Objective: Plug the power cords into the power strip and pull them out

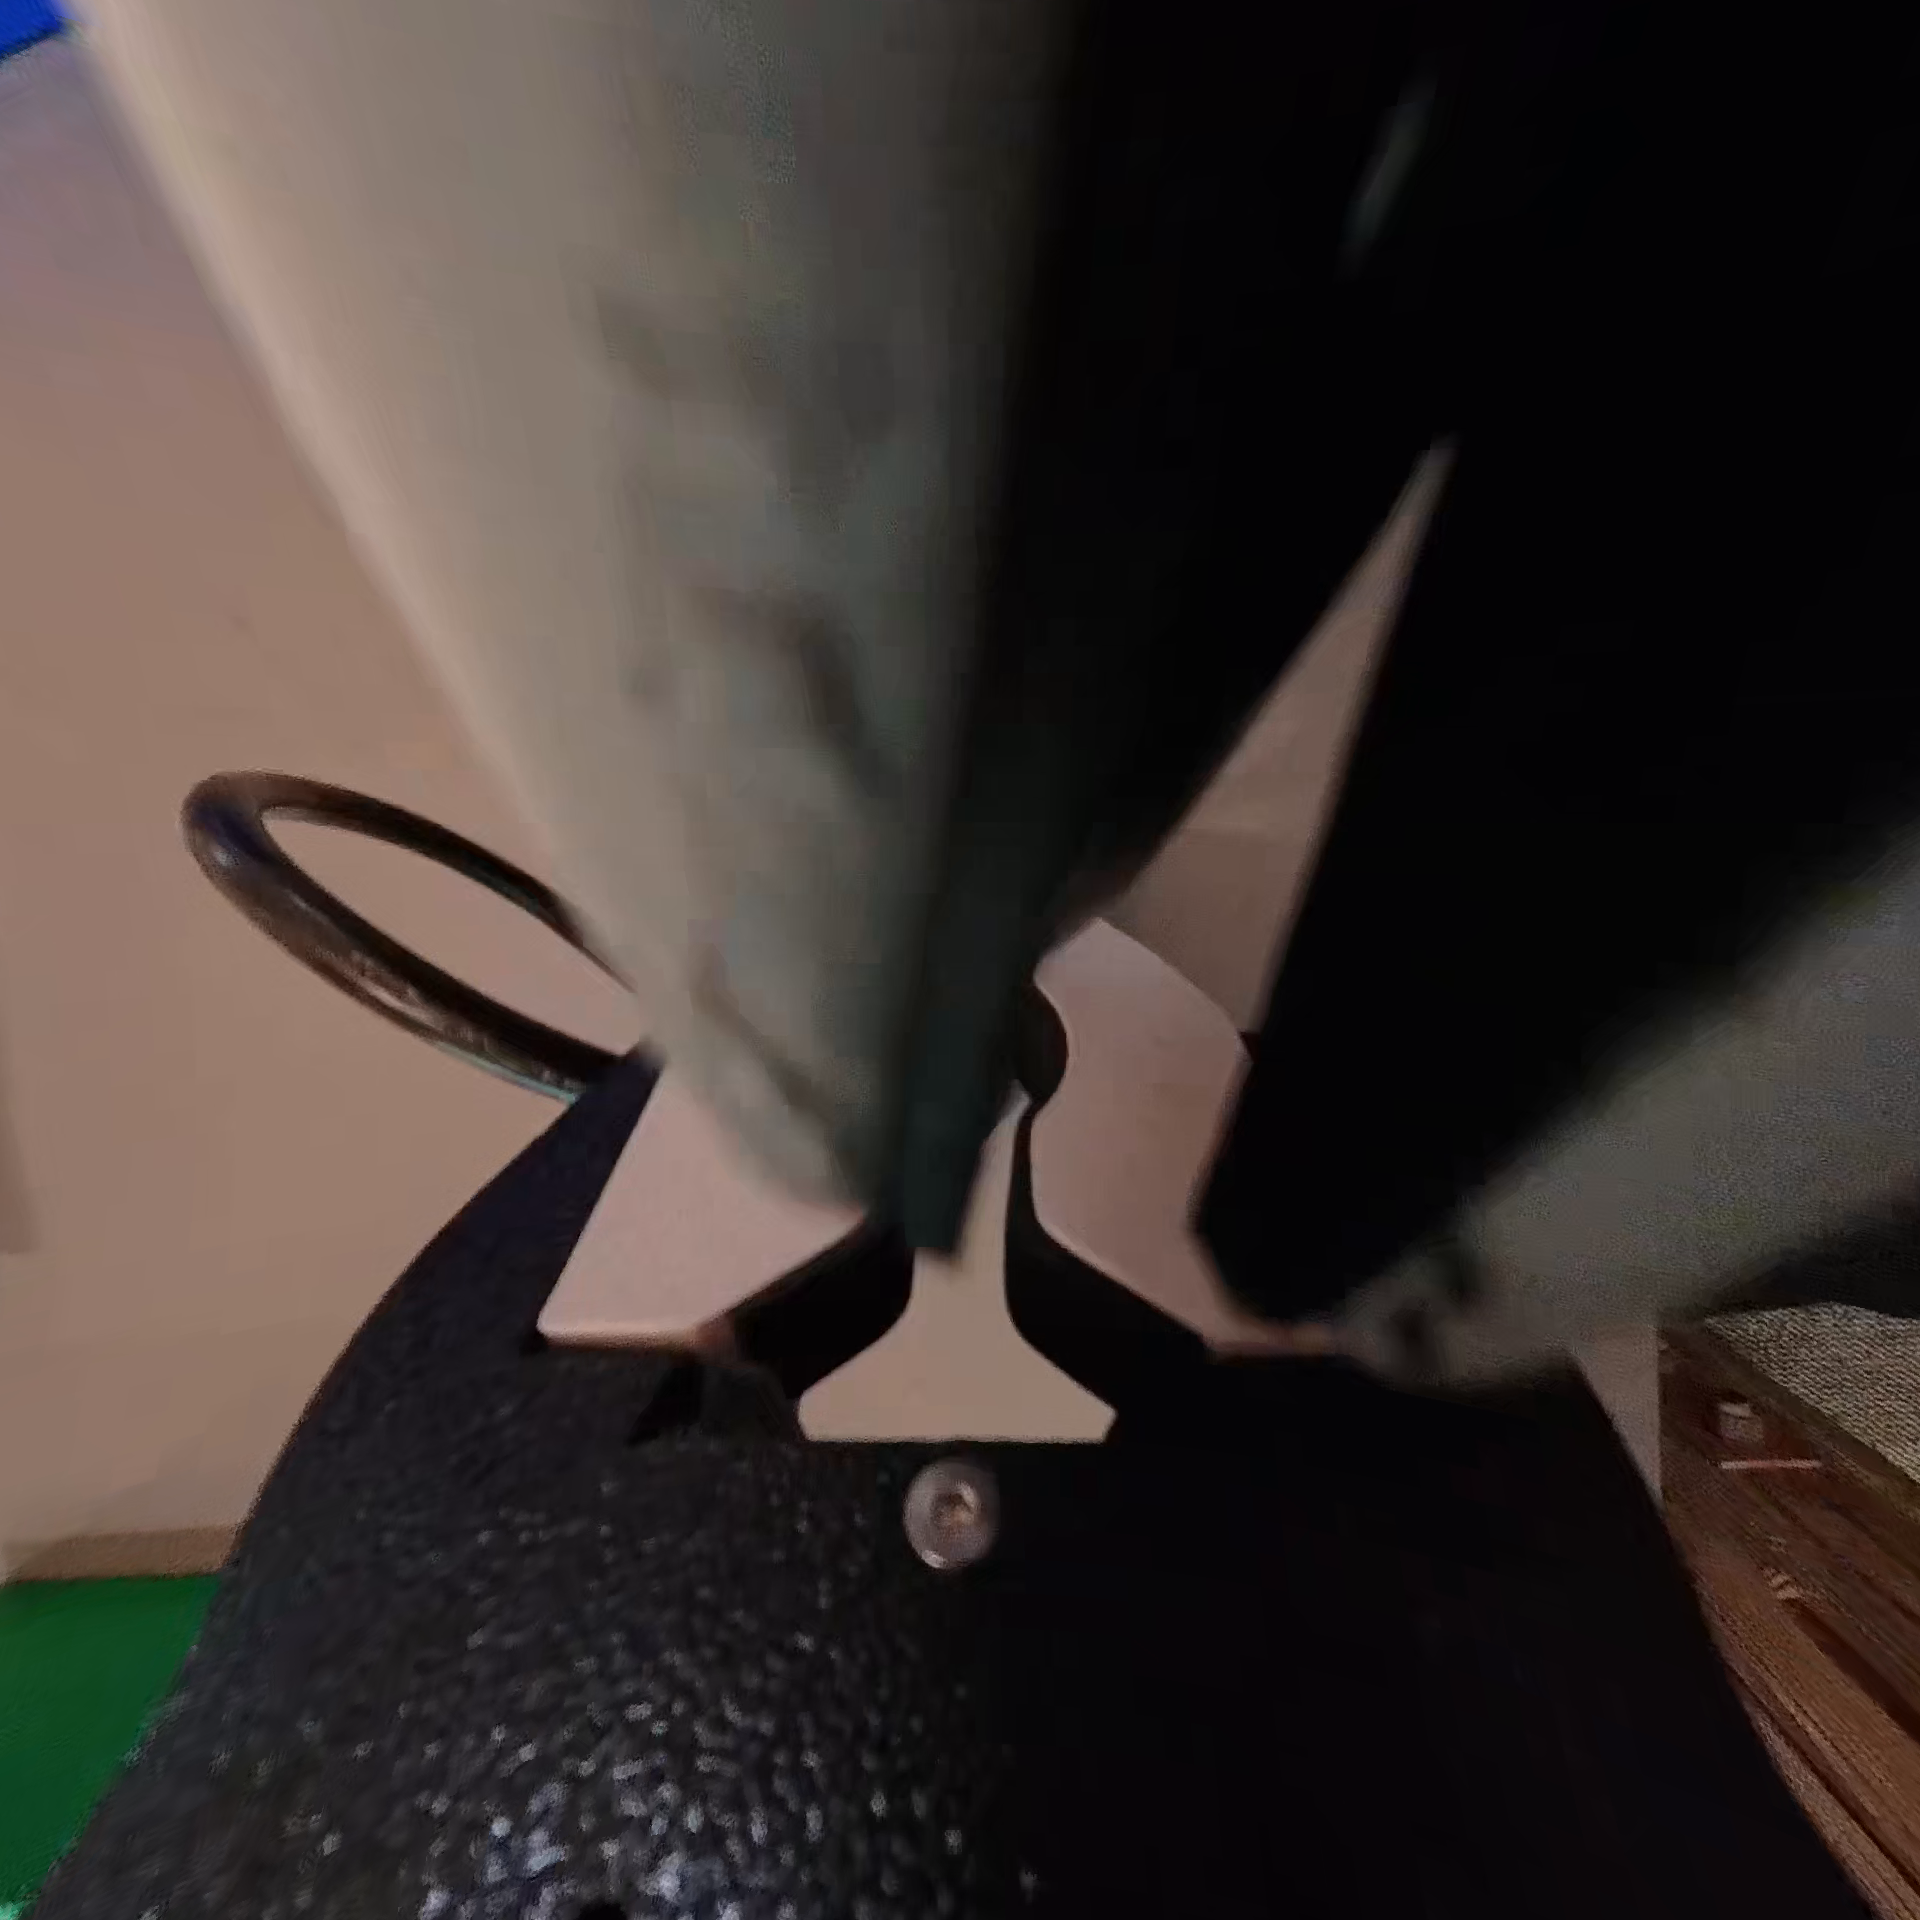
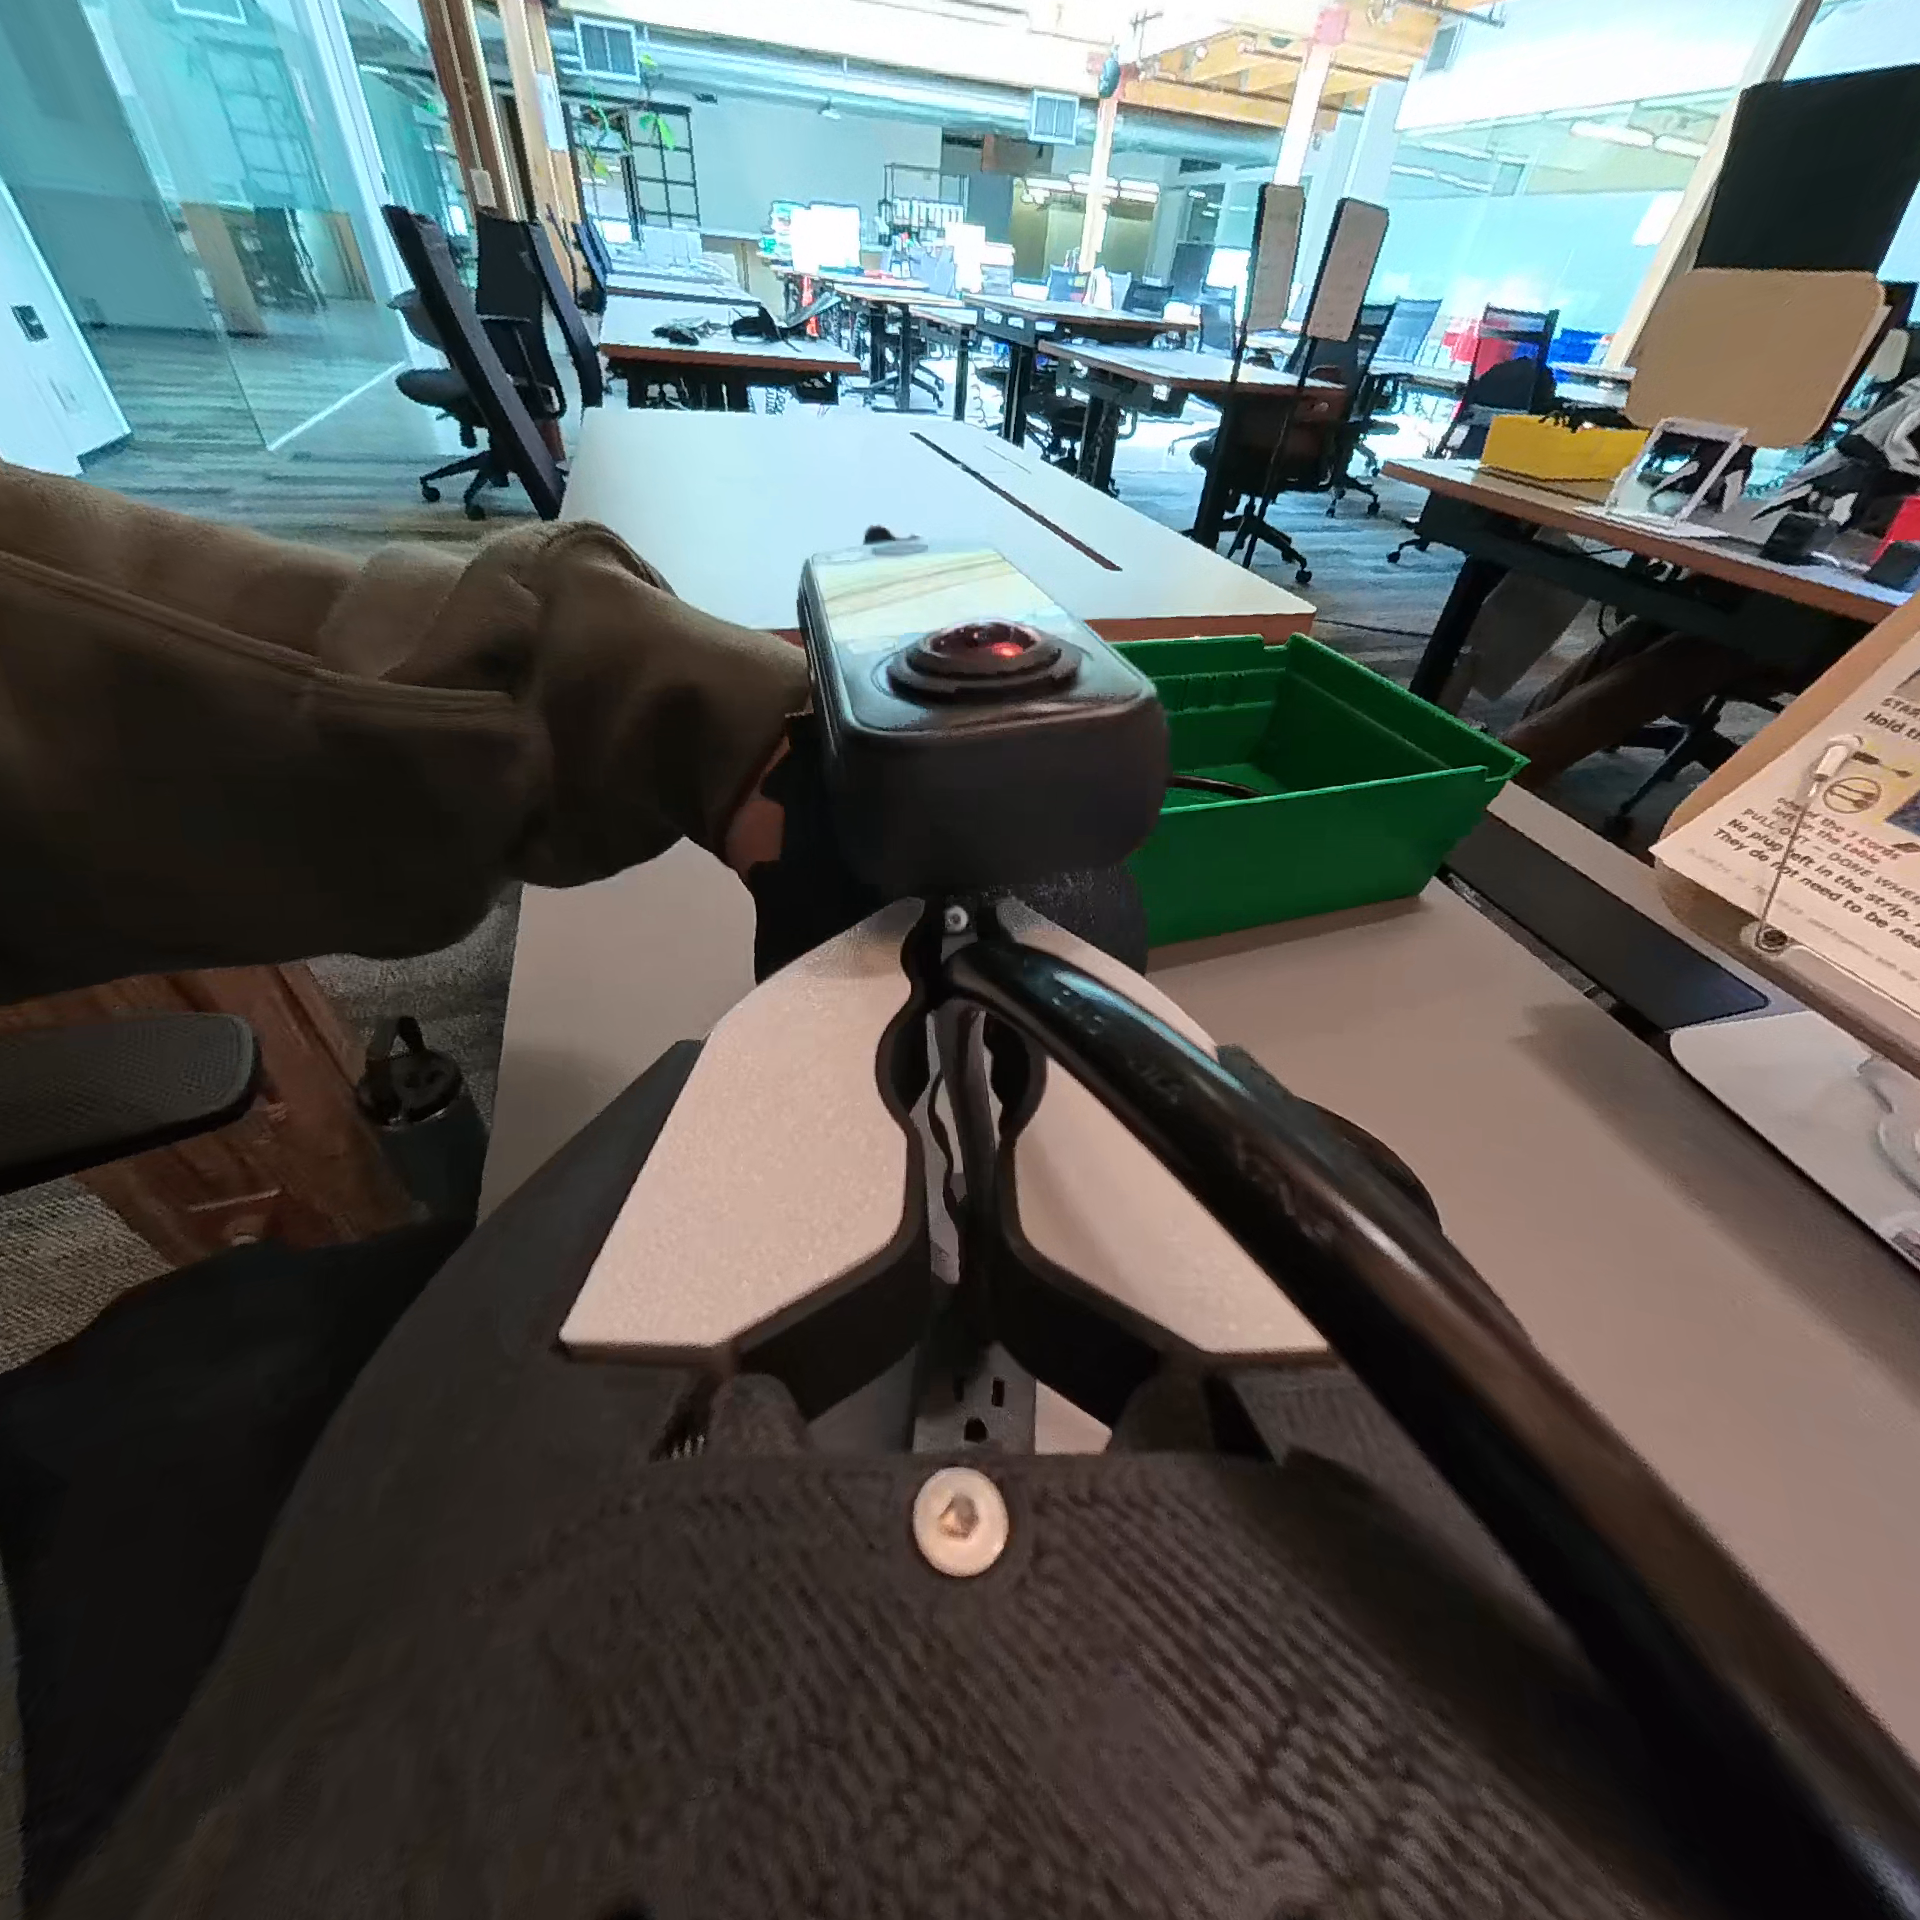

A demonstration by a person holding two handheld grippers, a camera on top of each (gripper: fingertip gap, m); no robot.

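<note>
The pale table (image 2: 1558, 1195) fills the right wrist view, its near left edge dropping to carpet beside a chair armrest (image 2: 104, 1091), with bare surface open to the right of the tools. A person's olive sleeve (image 2: 312, 727) reaches in from the left, and behind it a green bin (image 2: 1299, 831) sits near the table's far edge. The right gripper (image 2: 961, 997) has its jaws drawn nearly together, pinching the thick black power cord (image 2: 1247, 1132) at their tips; the cord trails back over the right finger. Its raised lettering is too blurred to read. The grey power strip (image 2: 971, 1403) lies on the table under those jaws, one outlet showing in the gap. A printed instruction sheet (image 2: 1808, 831) leans at the right. In the blurred left wrist view the left gripper (image 1: 961, 1247) has its jaws close around a grey-and-dark shape – whether they grip it I cannot tell – with a cord loop (image 1: 312, 914) beside.
</note>
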